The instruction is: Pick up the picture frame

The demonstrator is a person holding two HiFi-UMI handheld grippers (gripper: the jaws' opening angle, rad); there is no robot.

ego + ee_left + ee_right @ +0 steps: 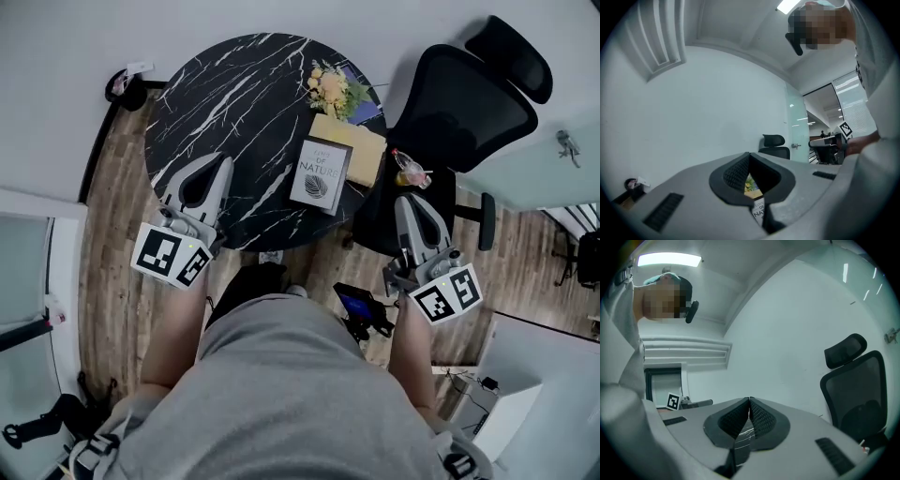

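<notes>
A person stands at a round black marble table (234, 94), seen from above. At the left, the left gripper (223, 161) hovers at the table's near edge. Its fingers are pressed together on nothing, and it points level across the table. The picture frame (319, 175) sits on the table's near right part, right of those fingers and apart from them, against a tan box (349, 141). Further right, the right gripper (410, 200) is held level beside the table, before a black office chair (469, 94). Its fingers are also pressed together and empty, clear of the frame.
</notes>
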